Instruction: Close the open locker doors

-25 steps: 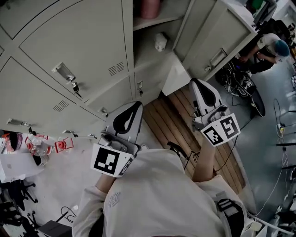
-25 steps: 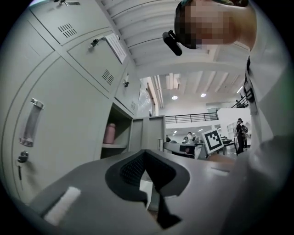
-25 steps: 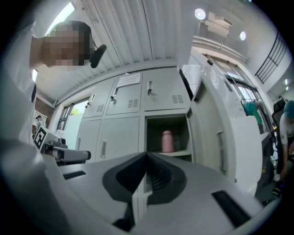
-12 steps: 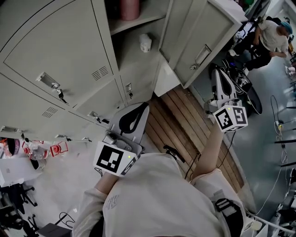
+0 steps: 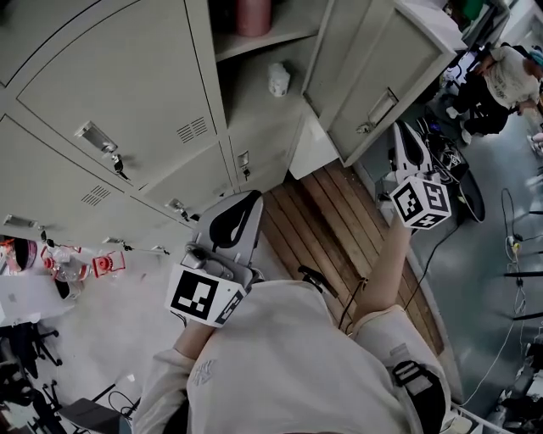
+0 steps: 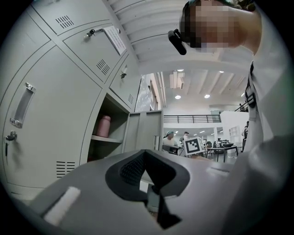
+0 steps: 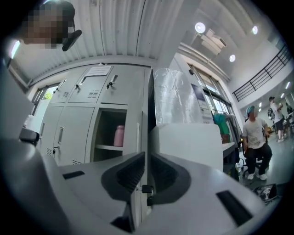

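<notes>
Just one locker door [image 5: 373, 68] is open, swung out at the upper right, with one pink bottle [image 5: 254, 15] on the shelf inside. The right gripper [image 5: 402, 136] is just beside the door's outer face and the left gripper [image 5: 246, 203] is by the closed lockers, both clenched empty. Wooden slat floor [image 5: 331, 212] underneath.

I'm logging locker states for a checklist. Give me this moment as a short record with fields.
Open door: one locker door, swung wide
Inside: pink bottle on the shelf
Right hand-held gripper: shut, beside the door's outer face
Left hand-held gripper: shut, empty, by the closed lockers
</notes>
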Tool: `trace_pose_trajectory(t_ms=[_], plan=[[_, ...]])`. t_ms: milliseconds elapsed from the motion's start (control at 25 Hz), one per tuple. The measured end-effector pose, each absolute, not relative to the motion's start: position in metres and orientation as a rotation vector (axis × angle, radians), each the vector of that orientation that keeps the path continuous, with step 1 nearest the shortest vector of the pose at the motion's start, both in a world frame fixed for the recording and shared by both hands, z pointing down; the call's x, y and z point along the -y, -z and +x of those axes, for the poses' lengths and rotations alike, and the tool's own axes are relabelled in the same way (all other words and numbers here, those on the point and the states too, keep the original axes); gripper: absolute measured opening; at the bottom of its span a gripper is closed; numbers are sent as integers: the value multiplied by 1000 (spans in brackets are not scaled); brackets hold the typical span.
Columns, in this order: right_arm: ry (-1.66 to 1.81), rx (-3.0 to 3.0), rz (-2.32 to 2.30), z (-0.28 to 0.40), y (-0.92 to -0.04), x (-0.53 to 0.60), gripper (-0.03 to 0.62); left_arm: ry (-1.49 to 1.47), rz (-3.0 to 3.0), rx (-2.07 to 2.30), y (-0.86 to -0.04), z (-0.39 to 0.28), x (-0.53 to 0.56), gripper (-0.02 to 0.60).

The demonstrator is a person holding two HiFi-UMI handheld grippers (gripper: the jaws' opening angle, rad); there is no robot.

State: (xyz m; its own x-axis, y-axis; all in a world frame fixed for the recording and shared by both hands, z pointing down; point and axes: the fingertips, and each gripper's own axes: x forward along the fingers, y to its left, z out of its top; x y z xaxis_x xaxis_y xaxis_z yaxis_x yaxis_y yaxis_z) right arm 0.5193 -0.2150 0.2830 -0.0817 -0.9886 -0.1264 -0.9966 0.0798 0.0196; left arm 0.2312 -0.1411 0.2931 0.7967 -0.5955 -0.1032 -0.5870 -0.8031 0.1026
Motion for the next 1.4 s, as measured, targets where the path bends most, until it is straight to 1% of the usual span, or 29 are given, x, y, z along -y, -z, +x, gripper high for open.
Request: trace_pose_trajectory(t_ms=[200, 720, 920, 1160, 1400], plan=[[-152, -2306, -1987, 499, -282, 214, 12, 208, 2898, 995, -294, 223, 142, 8], [-65, -2646, -1416, 391, -287, 236, 14, 216, 2872, 1116, -291, 196, 151, 8], [-29, -2719, -1277, 358, -291, 248, 17, 210, 2860, 1169, -291, 184, 154, 8], [-12, -2765, -1159, 330, -290, 262, 61, 201, 2844, 1244, -290, 168, 157, 8], [-12, -2797, -1096, 311, -290, 277, 69, 194, 2835, 1303, -288, 157, 161, 8]])
